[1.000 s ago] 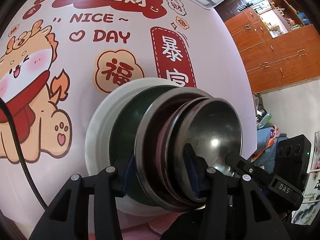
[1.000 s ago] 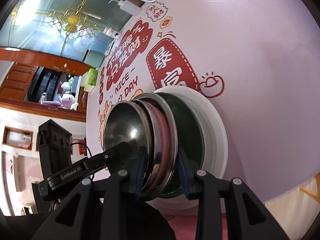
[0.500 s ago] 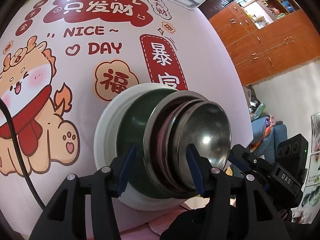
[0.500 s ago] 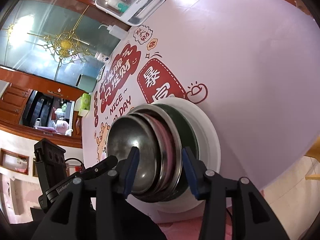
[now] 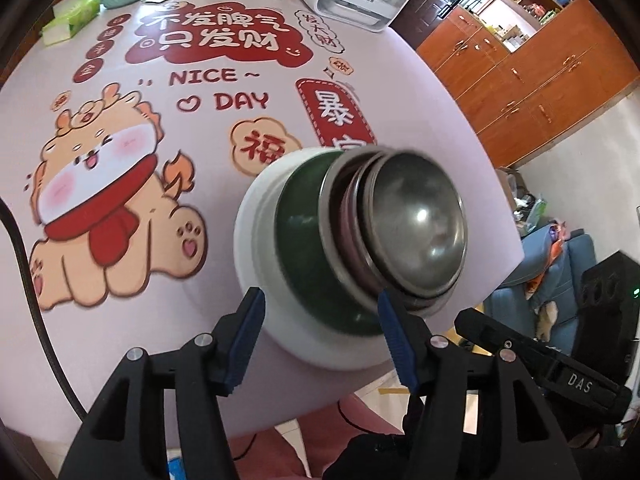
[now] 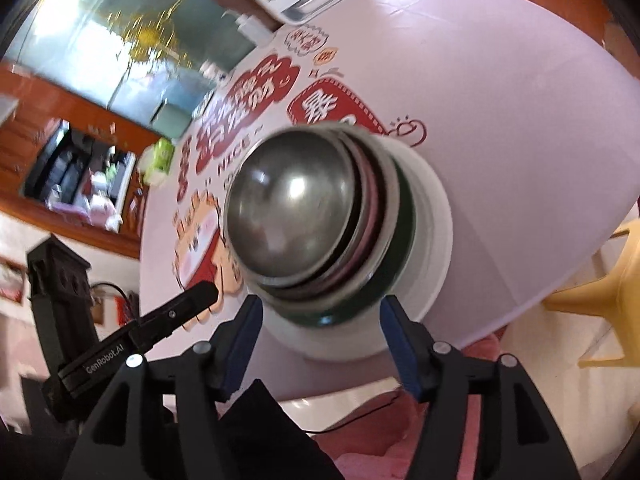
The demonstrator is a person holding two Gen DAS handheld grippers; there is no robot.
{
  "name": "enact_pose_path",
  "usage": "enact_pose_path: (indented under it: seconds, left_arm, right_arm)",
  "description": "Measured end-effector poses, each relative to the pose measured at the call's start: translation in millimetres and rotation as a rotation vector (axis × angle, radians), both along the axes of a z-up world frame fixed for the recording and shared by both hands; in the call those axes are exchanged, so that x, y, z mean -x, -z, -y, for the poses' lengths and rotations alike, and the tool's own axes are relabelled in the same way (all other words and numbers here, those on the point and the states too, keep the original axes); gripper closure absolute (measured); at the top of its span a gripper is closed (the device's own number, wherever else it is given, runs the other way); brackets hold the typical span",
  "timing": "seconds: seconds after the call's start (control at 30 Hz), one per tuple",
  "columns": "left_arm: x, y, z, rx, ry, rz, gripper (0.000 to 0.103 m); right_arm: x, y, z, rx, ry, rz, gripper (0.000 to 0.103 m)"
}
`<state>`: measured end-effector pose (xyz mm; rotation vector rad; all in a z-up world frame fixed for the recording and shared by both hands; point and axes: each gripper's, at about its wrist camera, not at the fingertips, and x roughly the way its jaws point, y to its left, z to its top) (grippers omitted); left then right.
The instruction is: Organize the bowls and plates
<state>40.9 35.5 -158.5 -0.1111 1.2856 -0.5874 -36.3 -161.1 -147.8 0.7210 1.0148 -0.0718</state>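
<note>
Where table (image 5: pixel 460 128) ends, stack (image 5: pixel 360 240) seemingly overhangs

Worktop (image 5: pixel 400 92): pale lilac cover printed with red Chinese characters, red "NICE DAY" lettering and an orange-and-cream cartoon dragon (image 5: pixel 104 200) in a red scarf. Stack ahead of the fingers: white plate (image 5: pixel 256 240) at the base, dark green dish (image 5: pixel 300 240), grey steel rim, dusky pink band, grey steel bowl (image 5: pixel 420 224) uppermost. Fingers (image 5: pixel 248 332): black with blue pads. Beyond the worktop: orange-brown wooden cabinets (image 5: pixel 540 72).
</note>
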Motion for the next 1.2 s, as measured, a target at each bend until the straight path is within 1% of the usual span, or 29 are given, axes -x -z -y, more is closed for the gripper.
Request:
enact_pose_path:
  seconds: [0.07,0.13,0.2,0.27,0.33,0.37,0.47,0.53,0.6,0.67,0.7,0.77,0.83,0.9,0.97,1.03,1.13,1.17,1.2]
  left_arm:
    - [10,-1,-4,-0.008,-0.01,0.02,0.046]
    - [18,-4,-7,-0.02,-0.039,0.041,0.044]
    - [25,-8,-11,-0.044,-0.083,0.064,0.035]
    - [31,-16,-15,-0.065,-0.136,0.103,0.034]
    - [34,-22,-17,-0.08,-0.193,0.125,0.034]
    - [36,-27,-17,-0.089,-0.23,0.127,0.034]
    - [44,-43,-18,-0.084,-0.317,0.146,0.034]
    - [51,-54,-16,-0.089,-0.334,0.178,0.03]
    - [60,-68,-8,-0.147,-0.338,0.236,0.028]
    - [69,-79,-1,-0.184,-0.346,0.274,0.026]
    - [75,-84,2,-0.187,-0.358,0.286,0.023]
    - [84,-90,6,-0.187,-0.379,0.3,0.022]
    - [94,-97,7,-0.186,-0.416,0.318,0.021]
    - [103,-103,9,-0.173,-0.441,0.317,0.02]
    - [112,-109,14,-0.177,-0.445,0.321,0.018]
    - [121,-115,18,-0.186,-0.446,0.339,0.016]
    - [135,-123,23,-0.189,-0.459,0.369,0.008]
    - [139,-126,24,-0.195,-0.467,0.384,0.004]
    - [141,-127,25,-0.198,-0.47,0.394,0.003]
  right_arm:
    - [0,-2,-6,0.035,-0.027,-0.006,0.037]
    - [-3,-5,-11,0.064,-0.072,-0.003,0.037]
    - [-5,-10,-16,0.088,-0.115,0.006,0.036]
    - [-9,-16,-18,0.124,-0.164,0.018,0.031]
    - [-11,-23,-19,0.156,-0.208,0.032,0.027]
    - [-12,-25,-19,0.163,-0.225,0.036,0.026]
    - [-11,-34,-16,0.173,-0.268,0.06,0.026]
    - [-9,-39,-13,0.194,-0.287,0.08,0.025]
    - [-8,-44,-12,0.211,-0.321,0.097,0.023]
    - [-7,-51,-12,0.193,-0.374,0.121,0.022]
    - [-7,-54,-12,0.19,-0.395,0.127,0.021]
    - [-2,-63,-12,0.199,-0.433,0.152,0.017]
    - [5,-72,-11,0.223,-0.449,0.18,0.015]
    - [14,-80,-8,0.225,-0.465,0.208,0.012]
    - [24,-89,-5,0.244,-0.456,0.223,0.005]
    - [35,-97,-2,0.286,-0.448,0.24,0.003]
    - [51,-107,4,0.325,-0.422,0.269,0.0]
    - [56,-109,7,0.337,-0.405,0.277,0.0]
    - [58,-110,8,0.34,-0.397,0.281,0.0]
